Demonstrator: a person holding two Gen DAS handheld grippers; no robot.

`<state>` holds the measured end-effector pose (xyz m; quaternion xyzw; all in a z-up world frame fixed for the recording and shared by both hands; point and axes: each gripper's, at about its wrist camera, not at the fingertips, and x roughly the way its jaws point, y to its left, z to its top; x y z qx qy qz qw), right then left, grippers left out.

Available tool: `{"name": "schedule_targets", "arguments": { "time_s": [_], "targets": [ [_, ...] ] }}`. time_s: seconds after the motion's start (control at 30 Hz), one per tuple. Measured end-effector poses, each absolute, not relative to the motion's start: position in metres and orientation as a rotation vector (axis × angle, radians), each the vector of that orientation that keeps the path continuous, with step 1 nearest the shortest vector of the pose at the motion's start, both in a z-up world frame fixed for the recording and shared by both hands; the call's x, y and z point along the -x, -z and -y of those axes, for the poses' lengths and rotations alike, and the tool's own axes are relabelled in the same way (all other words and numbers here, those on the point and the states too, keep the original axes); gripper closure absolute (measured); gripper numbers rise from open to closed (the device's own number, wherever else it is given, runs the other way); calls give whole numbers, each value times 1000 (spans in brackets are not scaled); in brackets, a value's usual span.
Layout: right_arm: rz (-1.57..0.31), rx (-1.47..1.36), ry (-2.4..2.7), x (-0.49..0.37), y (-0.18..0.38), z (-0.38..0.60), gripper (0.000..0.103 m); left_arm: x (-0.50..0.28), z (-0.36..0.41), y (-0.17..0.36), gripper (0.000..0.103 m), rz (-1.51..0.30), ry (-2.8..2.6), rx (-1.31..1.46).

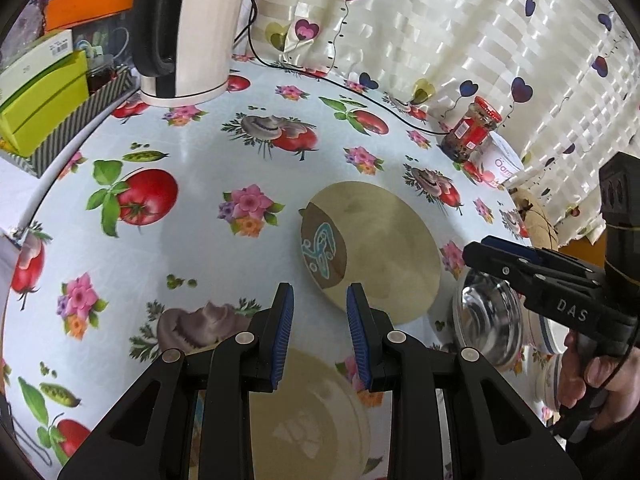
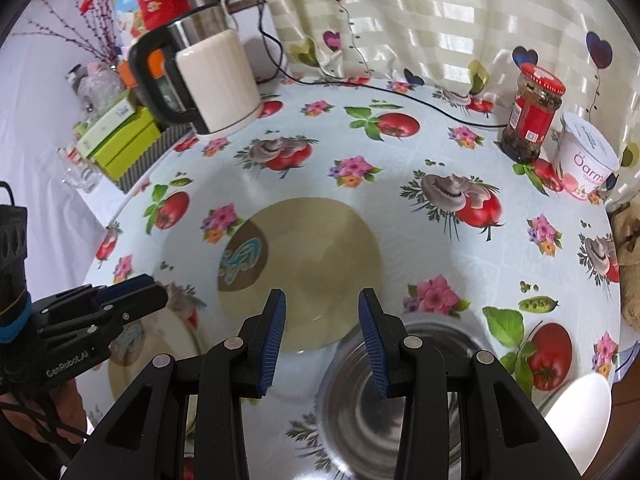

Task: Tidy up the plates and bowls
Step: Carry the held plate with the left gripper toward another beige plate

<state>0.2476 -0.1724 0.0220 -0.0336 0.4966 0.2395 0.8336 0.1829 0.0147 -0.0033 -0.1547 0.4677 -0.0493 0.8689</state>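
Observation:
A beige plate (image 1: 384, 248) (image 2: 316, 264) with a brown patch and teal design lies flat on the flowered tablecloth. A second plate of the same kind (image 1: 316, 420) (image 2: 148, 364) lies nearer, under my left gripper (image 1: 320, 336) (image 2: 154, 290), which hovers open with nothing between its blue pads. A shiny steel bowl (image 1: 488, 320) (image 2: 400, 408) stands to the right of the plates. My right gripper (image 2: 324, 336) (image 1: 476, 250) hangs open above the bowl's near-left rim, holding nothing. A white bowl (image 2: 580, 404) sits at the table's right edge.
A white kettle (image 1: 200, 40) (image 2: 216, 84) with its black cord stands at the back left beside green boxes (image 1: 44, 96). A red-lidded jar (image 2: 532, 116) and a yogurt tub (image 2: 588, 160) stand at the back right, by the curtain. A hand (image 1: 592, 376) holds the right gripper.

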Motion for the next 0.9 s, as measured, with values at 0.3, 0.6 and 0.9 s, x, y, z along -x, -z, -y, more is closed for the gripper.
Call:
{"name": "schedule_targets", "arguments": {
  "time_s": [0.3,0.6,0.9],
  "targets": [
    [-1114,46,-471,-284,-5,181,66,-208,-17,20,74,-1017,96,360],
    [-1190,59,-478,-306,17,174,66,-225,-19,35,74,-1058,85,381],
    [-1268,94,-477,-317,40,168,67,-230,-10,48,74,-1098,96,369]
  ]
}}
